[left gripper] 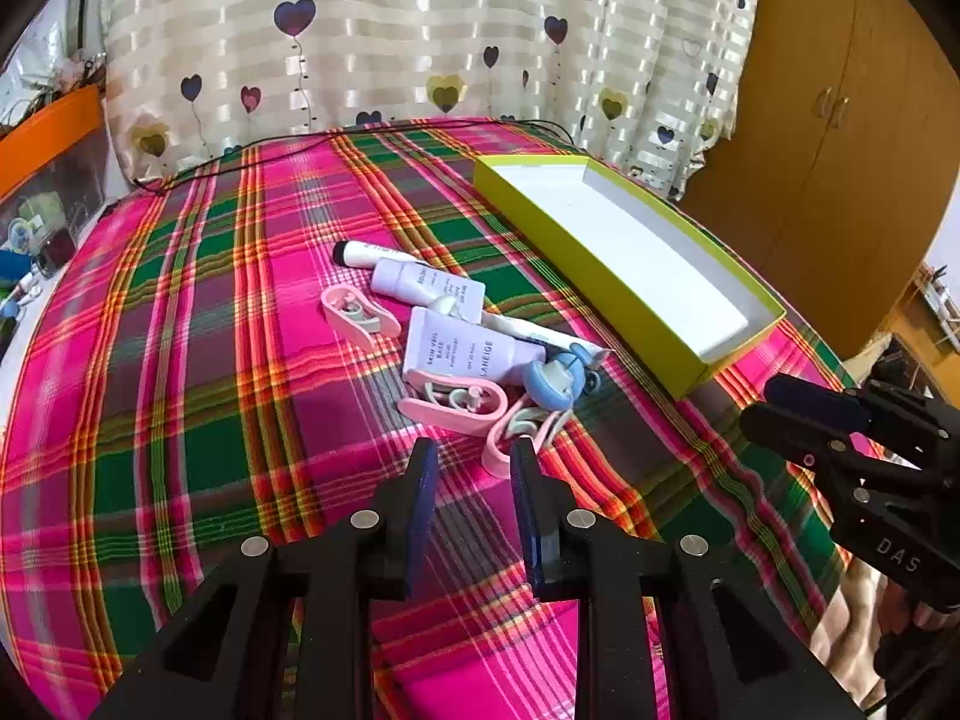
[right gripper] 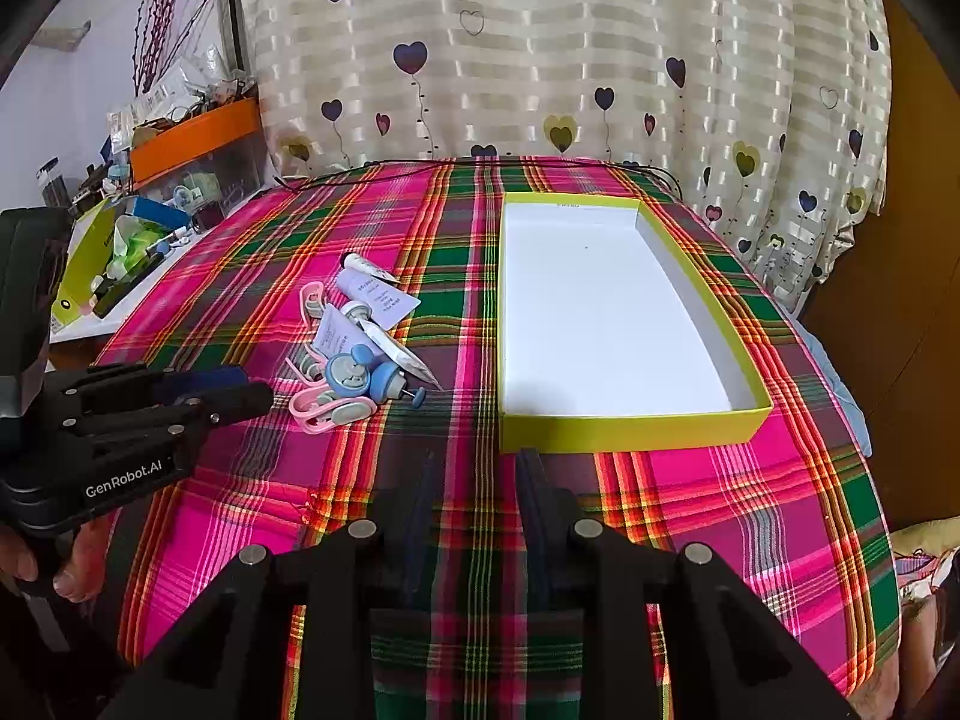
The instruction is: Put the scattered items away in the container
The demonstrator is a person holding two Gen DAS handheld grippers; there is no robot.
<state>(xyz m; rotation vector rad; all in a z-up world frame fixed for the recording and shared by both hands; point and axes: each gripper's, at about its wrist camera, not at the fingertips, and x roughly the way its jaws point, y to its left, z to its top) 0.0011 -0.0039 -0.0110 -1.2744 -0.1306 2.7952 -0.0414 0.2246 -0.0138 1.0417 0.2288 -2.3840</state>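
A heap of small items lies mid-table: lilac tubes (left gripper: 462, 354), a white tube with a black cap (left gripper: 366, 253), pink clips (left gripper: 456, 408) and a blue clip (left gripper: 555, 381). In the right wrist view the same heap (right gripper: 360, 348) sits left of the box. The yellow-green box (left gripper: 606, 282) has a bare white inside (right gripper: 624, 432). My left gripper (left gripper: 474, 456) is open just short of the heap, one pink clip's end (left gripper: 498, 450) by its right finger. My right gripper (right gripper: 477, 468) is open before the box's near wall, nothing between its fingers.
A pink and green plaid cloth (right gripper: 750, 480) covers the table. A black cable (left gripper: 240, 165) runs along its far edge by the heart-print curtain (right gripper: 540, 60). An orange-lidded bin (right gripper: 192, 135) and clutter stand at the left, a wooden wardrobe (left gripper: 840, 120) at the right.
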